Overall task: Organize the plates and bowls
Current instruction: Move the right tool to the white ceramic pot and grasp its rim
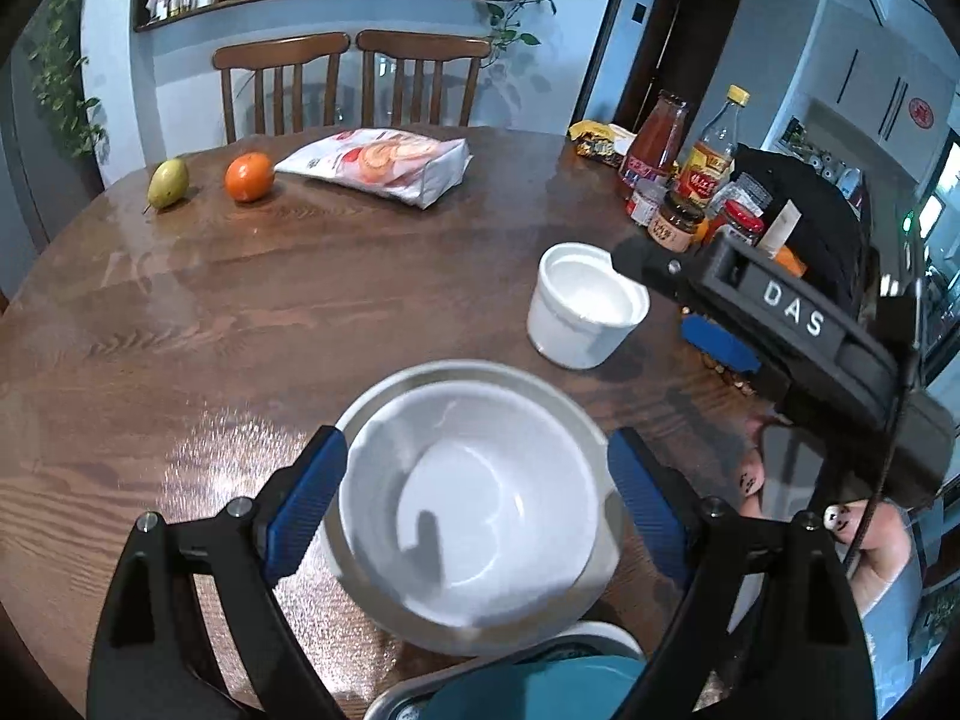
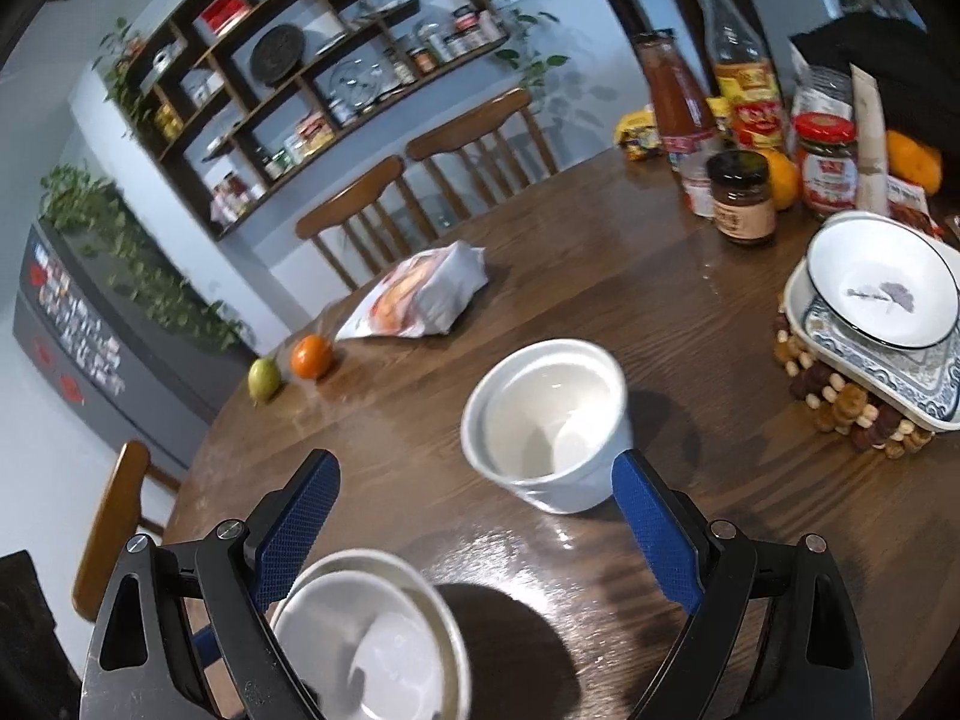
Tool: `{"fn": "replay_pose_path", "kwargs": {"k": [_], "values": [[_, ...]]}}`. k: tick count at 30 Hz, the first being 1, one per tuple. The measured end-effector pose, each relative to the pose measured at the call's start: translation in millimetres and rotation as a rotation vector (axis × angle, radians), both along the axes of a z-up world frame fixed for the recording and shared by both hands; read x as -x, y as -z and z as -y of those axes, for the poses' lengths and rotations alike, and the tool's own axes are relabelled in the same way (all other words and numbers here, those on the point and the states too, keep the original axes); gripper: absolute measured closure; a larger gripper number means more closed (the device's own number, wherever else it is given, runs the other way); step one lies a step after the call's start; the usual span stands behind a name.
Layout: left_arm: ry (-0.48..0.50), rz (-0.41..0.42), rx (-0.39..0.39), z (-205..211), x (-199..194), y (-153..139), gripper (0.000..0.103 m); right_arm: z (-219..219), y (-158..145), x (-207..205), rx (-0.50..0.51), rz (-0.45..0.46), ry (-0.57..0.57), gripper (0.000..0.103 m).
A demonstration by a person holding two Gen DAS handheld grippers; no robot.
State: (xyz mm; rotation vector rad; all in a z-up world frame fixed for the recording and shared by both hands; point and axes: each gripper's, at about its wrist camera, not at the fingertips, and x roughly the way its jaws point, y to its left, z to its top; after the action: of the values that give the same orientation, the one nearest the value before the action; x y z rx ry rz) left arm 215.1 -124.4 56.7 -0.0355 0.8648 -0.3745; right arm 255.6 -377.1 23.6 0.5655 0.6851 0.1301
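Observation:
A white bowl (image 1: 474,510) nested in a steel bowl (image 1: 468,375) sits on the wooden table between the spread blue pads of my left gripper (image 1: 480,480), which is open and not touching it. The same pair shows low in the right wrist view (image 2: 372,636). A white cup-shaped bowl (image 1: 585,306) stands further right; in the right wrist view it (image 2: 549,420) is just ahead of my open right gripper (image 2: 474,516), near its right pad (image 2: 654,528). A stack of patterned dishes (image 2: 876,312) rests on a beaded trivet (image 2: 840,408) at the right.
A pear (image 1: 168,182), an orange (image 1: 249,176) and a snack bag (image 1: 384,165) lie at the table's far side. Bottles and jars (image 1: 684,180) crowd the right edge. A teal-and-white object (image 1: 540,678) lies below the left gripper. Two chairs (image 1: 354,78) stand behind.

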Motion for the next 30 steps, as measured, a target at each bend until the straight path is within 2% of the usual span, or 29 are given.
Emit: {"fn": "replay_pose_path", "kwargs": {"k": [3, 7, 12, 15, 19, 24, 30], "values": [[-0.003, 0.014, -0.021, 8.1, -4.5, -7.1, 0.015, 14.2, 3.2, 0.2, -0.061, 0.001, 0.021, 0.010], [0.033, 0.014, -0.038, 23.0, -10.8, -11.0, 0.015, 24.1, 8.1, -1.6, -0.085, -0.013, 0.058, 0.010], [0.072, 0.034, -0.045, 36.5, -16.3, -12.3, 0.015, 31.0, 17.7, -8.1, -0.129, -0.040, 0.048, 0.010], [0.072, 0.032, -0.051, 40.9, -22.0, -10.7, 0.015, 33.6, 20.3, -9.6, -0.125, -0.056, 0.056, 0.010], [0.088, 0.002, -0.043, 47.4, -31.7, -8.5, 0.015, 35.7, 17.7, -7.5, -0.148, -0.031, 0.049, 0.010], [0.099, -0.006, -0.059, 58.4, -43.9, -6.8, 0.015, 36.0, 20.6, -13.8, -0.104, -0.052, 0.067, 0.010], [0.145, -0.022, -0.060, 70.9, -54.2, -8.2, 0.015, 45.3, 19.8, -13.0, -0.112, -0.038, 0.087, 0.010]]}}
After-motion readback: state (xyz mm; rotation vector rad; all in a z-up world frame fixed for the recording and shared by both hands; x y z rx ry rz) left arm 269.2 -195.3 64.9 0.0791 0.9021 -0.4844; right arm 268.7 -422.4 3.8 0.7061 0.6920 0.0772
